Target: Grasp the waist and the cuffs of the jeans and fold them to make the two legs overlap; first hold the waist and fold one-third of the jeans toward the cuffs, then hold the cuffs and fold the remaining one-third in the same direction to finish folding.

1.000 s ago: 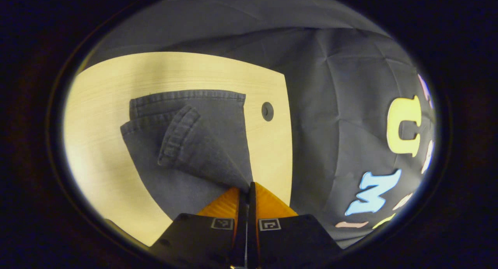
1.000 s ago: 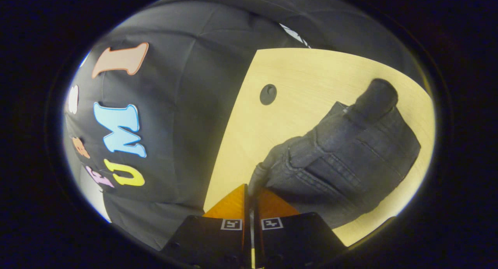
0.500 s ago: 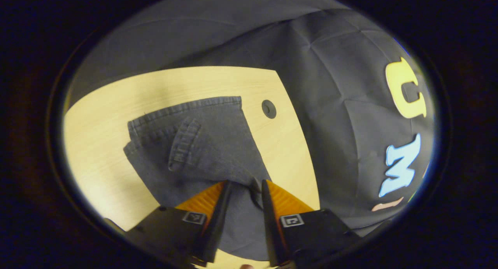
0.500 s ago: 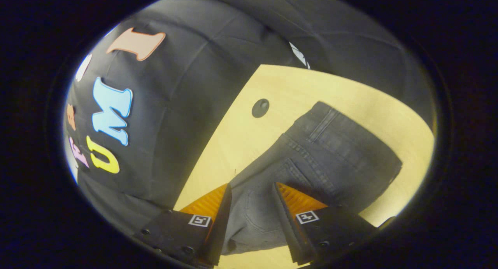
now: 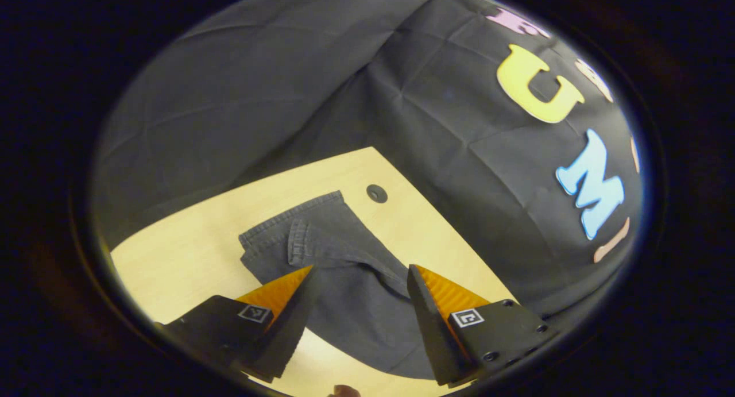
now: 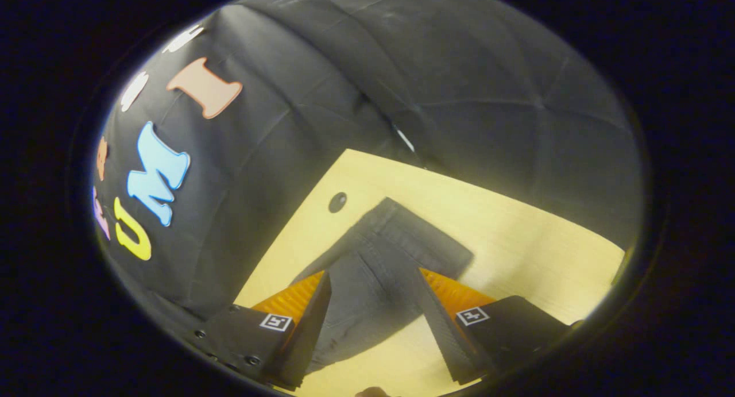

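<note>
Dark grey jeans (image 5: 344,288) lie flat on the light wooden table (image 5: 189,265). In the left gripper view the leg cuffs (image 5: 293,233) point away toward the table's far corner, one cuff folded over the other leg. My left gripper (image 5: 360,268) is open above the legs, holding nothing. In the right gripper view the waist end of the jeans (image 6: 396,242) lies on the table (image 6: 517,247), its waistband farthest from me. My right gripper (image 6: 373,270) hangs open over it with cloth showing between the fingers but not pinched.
A small round dark hole (image 5: 376,193) sits in the table near the edge beside the cuffs, also the hole (image 6: 337,202) near the waist. The black cloth wall (image 5: 321,87) rises right behind the table edge. Bare wood lies to the left of the legs.
Both grippers went from shut on the jeans to open and let the cloth drop flat. Both have since lifted and pulled back, so the jeans look smaller.
</note>
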The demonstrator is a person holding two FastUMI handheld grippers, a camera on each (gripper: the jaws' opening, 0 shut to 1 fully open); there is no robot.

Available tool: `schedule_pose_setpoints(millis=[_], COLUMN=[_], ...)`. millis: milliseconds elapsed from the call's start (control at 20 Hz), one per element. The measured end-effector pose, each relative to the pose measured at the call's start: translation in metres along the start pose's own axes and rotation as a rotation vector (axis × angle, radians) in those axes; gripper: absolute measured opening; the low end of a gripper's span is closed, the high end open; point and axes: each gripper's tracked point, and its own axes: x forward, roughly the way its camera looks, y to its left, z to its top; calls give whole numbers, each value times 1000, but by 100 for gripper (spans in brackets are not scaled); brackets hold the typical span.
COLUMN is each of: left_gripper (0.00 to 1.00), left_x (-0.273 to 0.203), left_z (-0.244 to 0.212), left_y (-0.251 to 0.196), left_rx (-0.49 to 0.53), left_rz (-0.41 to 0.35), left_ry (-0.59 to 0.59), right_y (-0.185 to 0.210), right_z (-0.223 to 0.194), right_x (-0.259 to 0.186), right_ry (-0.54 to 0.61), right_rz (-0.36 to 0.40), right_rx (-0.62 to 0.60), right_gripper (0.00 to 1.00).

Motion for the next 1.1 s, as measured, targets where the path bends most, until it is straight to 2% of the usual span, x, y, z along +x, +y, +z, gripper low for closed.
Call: schedule_pose_setpoints(millis=[250,500,700,750,800,950,1000,1050,1100], left_gripper=[98,98,98,98,98,98,98,98,98], left_x=[-52,-98,-122,-123,-125,-130,-129,-129,-127], left_z=[-6,-16,-23,-26,-30,-40,-43,-46,-49], left_y=[-16,-25,-40,-43,-44,-50,-51,-52,-51], left_rx=[72,140,203,209,209,205,201,203,202], left_rz=[-31,-48,-63,-73,-78,-105,-109,-113,-111], left_ry=[-62,-127,-165,-163,-163,-150,-148,-142,-137], right_y=[-29,-36,-32,-33,-34,-34,-35,-33,-34], right_z=[-24,-34,-31,-35,-33,-34,-34,-35,-32], right_x=[16,44,60,65,63,66,63,64,64], right_ry=[35,86,58,61,52,55,51,46,39], right_rz=[-40,-36,-64,-80,-87,-60,-43,-22,-7], right_rx=[137,265,328,324,321,279,264,250,236], right_gripper=[91,92,86,82,60,51,40,36,28])
